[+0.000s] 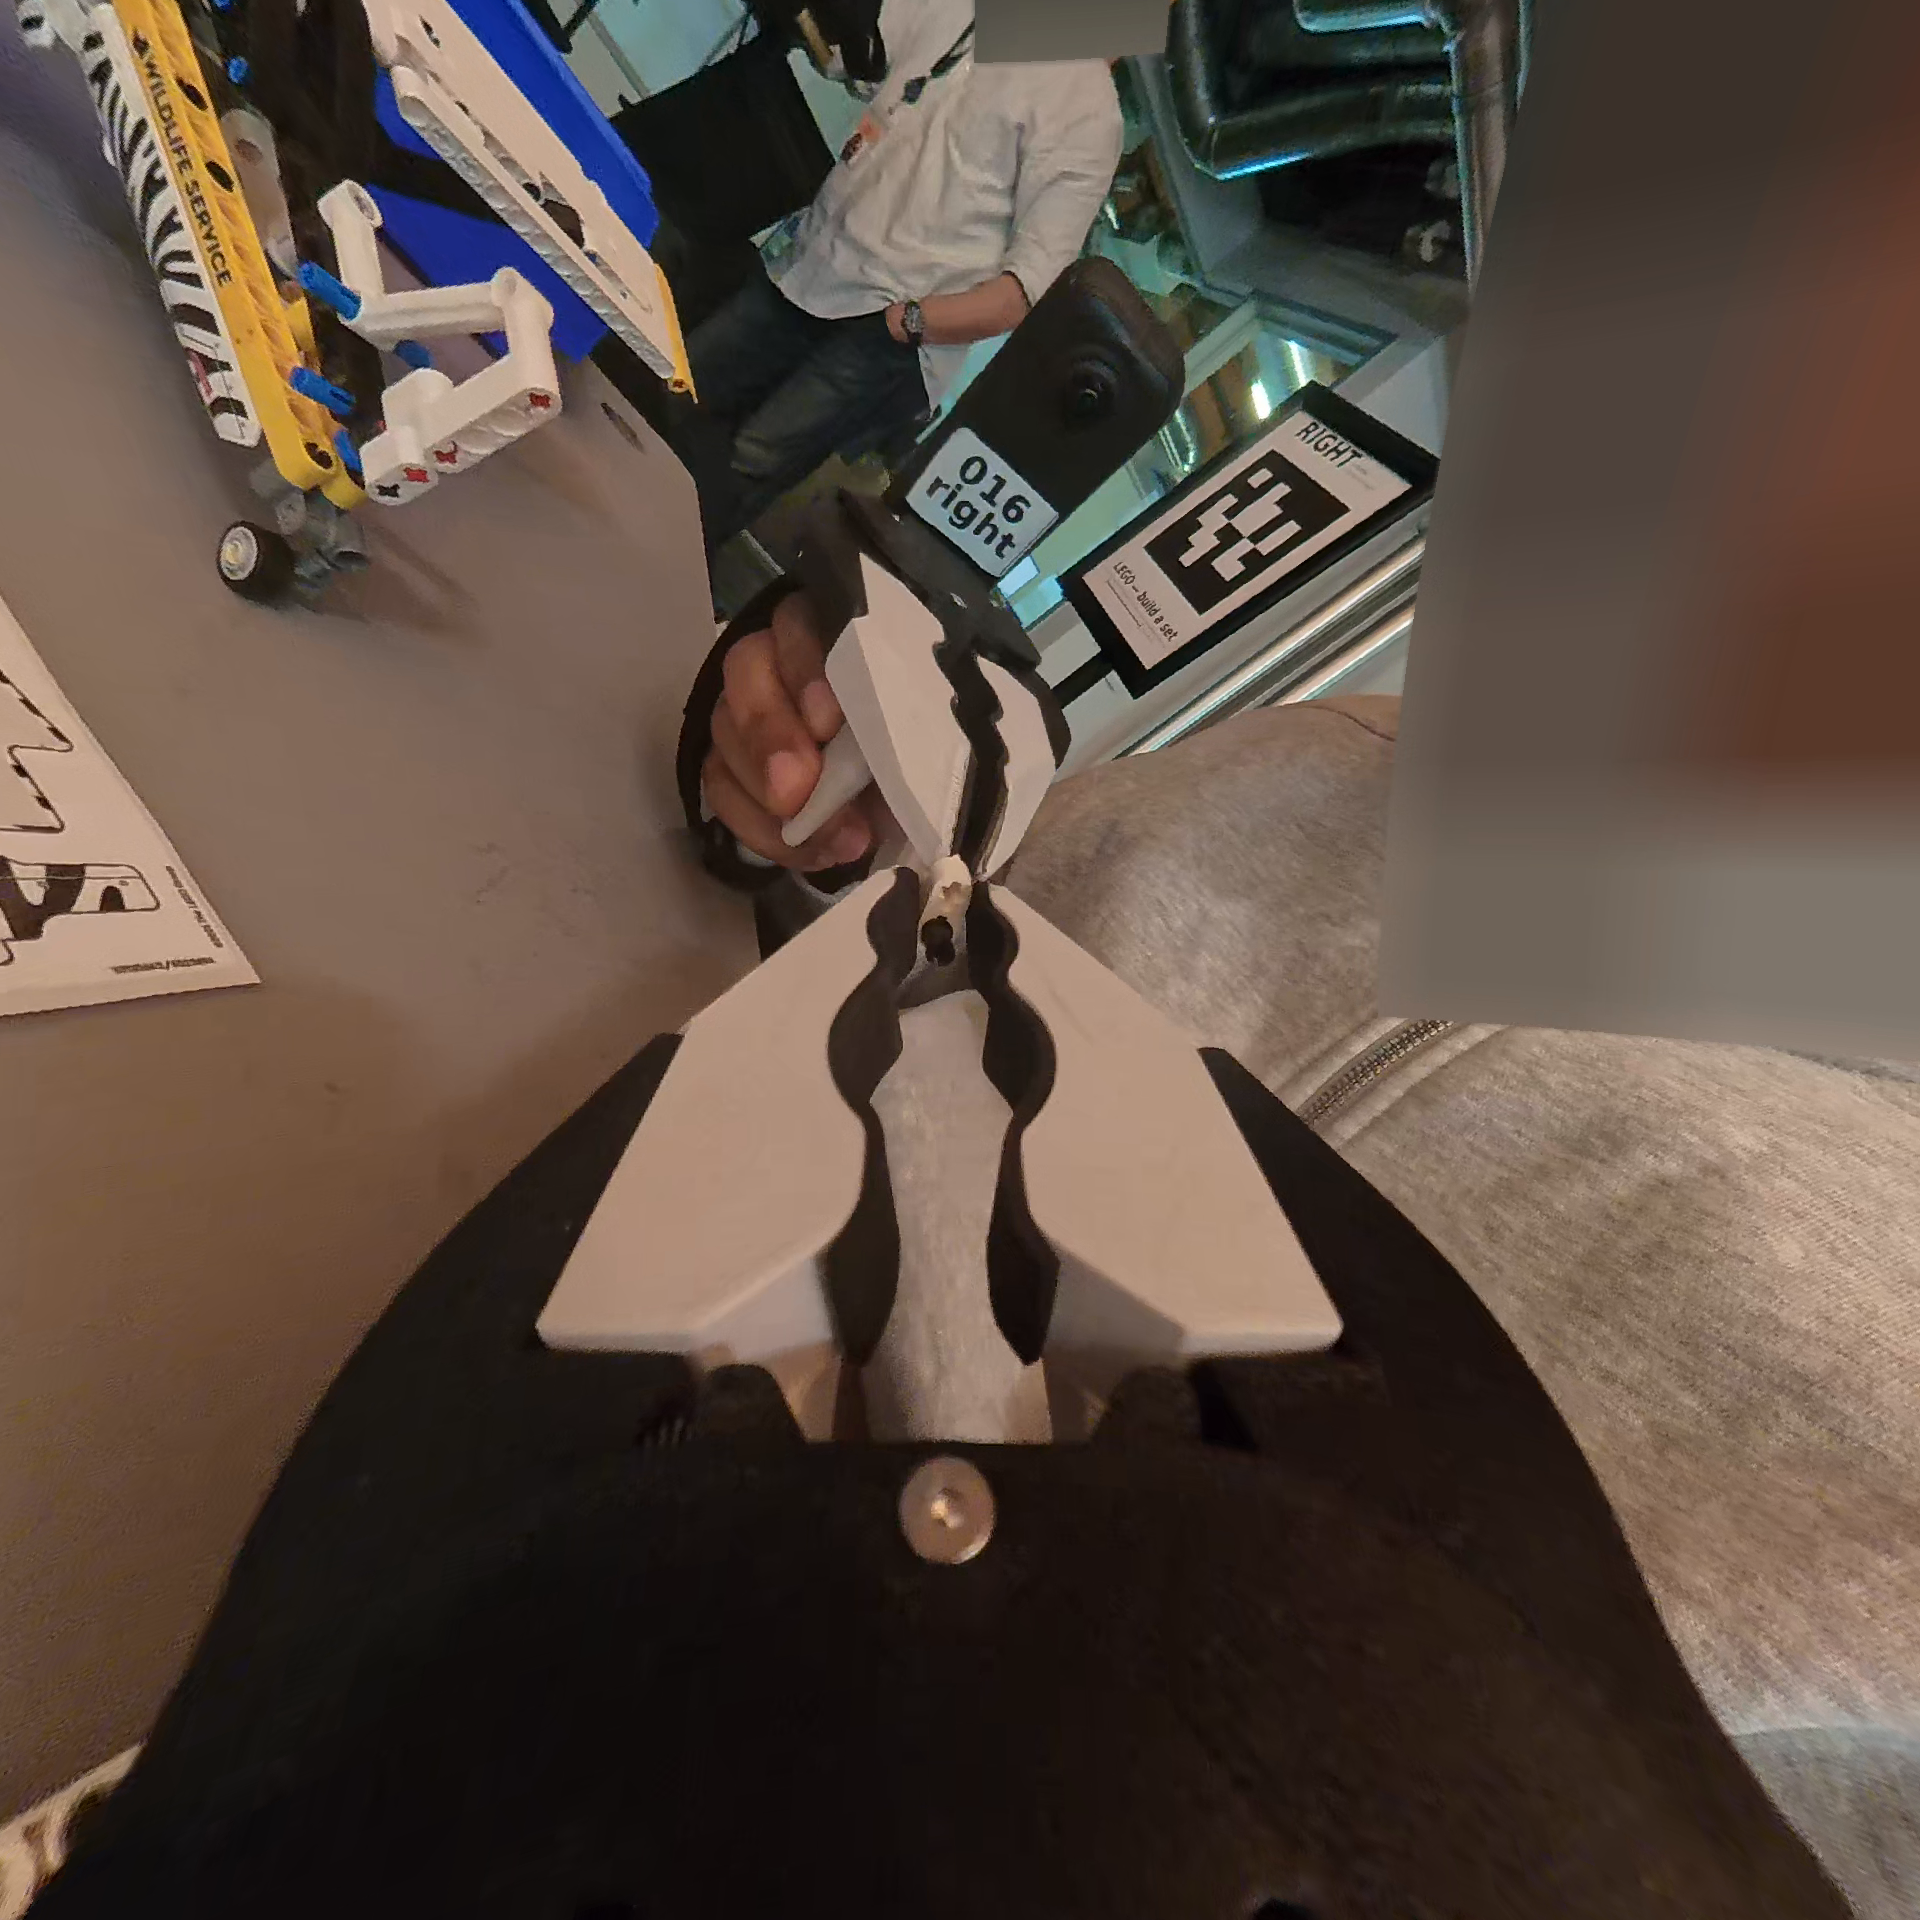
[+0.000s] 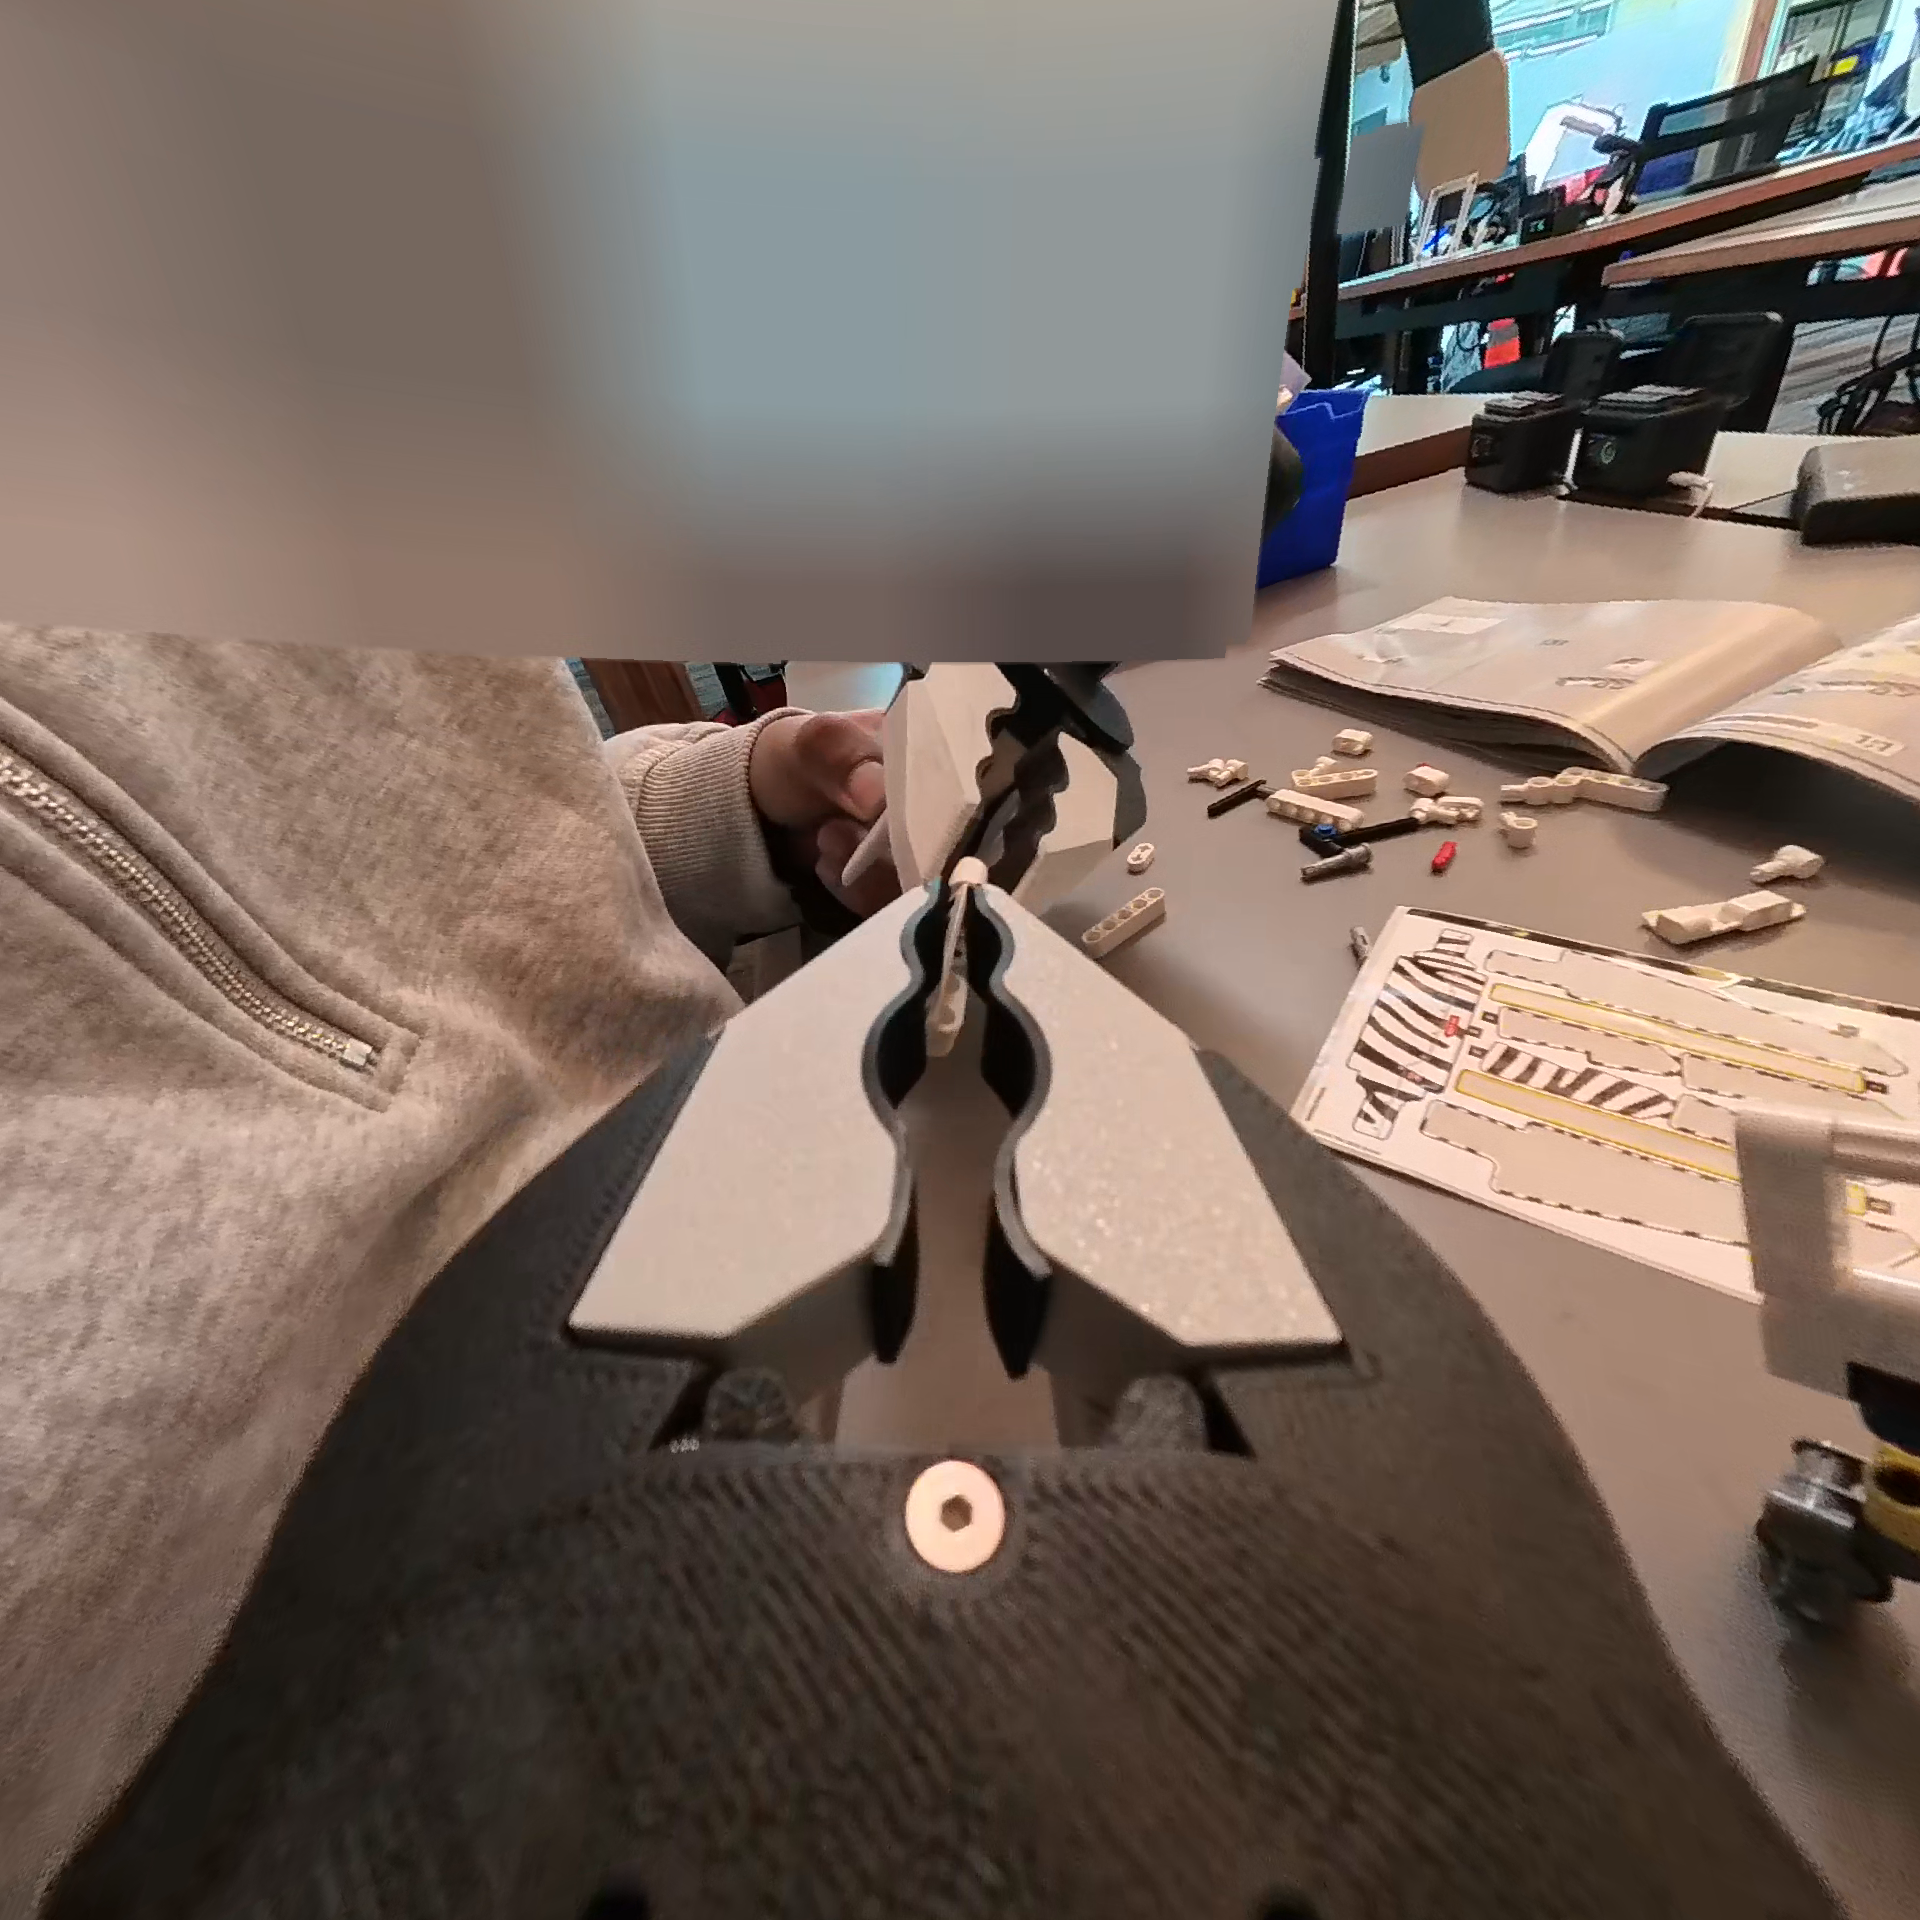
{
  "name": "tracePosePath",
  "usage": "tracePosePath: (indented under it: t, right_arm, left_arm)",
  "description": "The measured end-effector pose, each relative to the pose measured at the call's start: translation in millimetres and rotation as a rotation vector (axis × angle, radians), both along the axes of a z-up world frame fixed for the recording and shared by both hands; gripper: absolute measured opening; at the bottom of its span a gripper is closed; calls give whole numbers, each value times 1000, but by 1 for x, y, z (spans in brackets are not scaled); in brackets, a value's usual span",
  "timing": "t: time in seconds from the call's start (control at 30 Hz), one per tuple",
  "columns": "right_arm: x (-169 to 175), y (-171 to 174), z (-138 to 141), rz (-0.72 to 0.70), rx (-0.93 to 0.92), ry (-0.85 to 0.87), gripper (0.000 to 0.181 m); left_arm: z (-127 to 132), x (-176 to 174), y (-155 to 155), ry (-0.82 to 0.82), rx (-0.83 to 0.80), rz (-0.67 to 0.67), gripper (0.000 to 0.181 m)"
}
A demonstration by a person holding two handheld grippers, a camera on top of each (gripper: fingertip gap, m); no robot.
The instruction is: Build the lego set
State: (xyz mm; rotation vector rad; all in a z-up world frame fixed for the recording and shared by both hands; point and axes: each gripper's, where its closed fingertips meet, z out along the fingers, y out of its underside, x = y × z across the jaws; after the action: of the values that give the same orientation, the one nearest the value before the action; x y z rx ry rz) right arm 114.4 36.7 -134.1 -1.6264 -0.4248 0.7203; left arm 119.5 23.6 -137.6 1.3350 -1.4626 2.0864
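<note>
Above the table (image 2: 1455, 1403), left gripper (image 1: 940, 914) and right gripper (image 2: 961, 894) each pinched one small white piece (image 1: 948, 883), tips meeting, probably to join parts.

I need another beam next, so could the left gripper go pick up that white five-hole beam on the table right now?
Probably not yet. The left gripper is shut on a small white piece that the right gripper also pinches. The white five-hole beam lies unobstructed on the table.

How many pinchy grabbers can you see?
2. The left gripper and the right gripper meet tip to tip, each pinching a small white lego piece.
</note>
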Motion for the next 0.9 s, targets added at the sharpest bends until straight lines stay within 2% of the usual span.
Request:
tracePosePath:
  t: [0.9]
  right_arm:
    - [-1, -11, 7, 52, 77, 14, 1]
  left_arm:
    - [8, 0, -10, -27, -46, -8, 8]
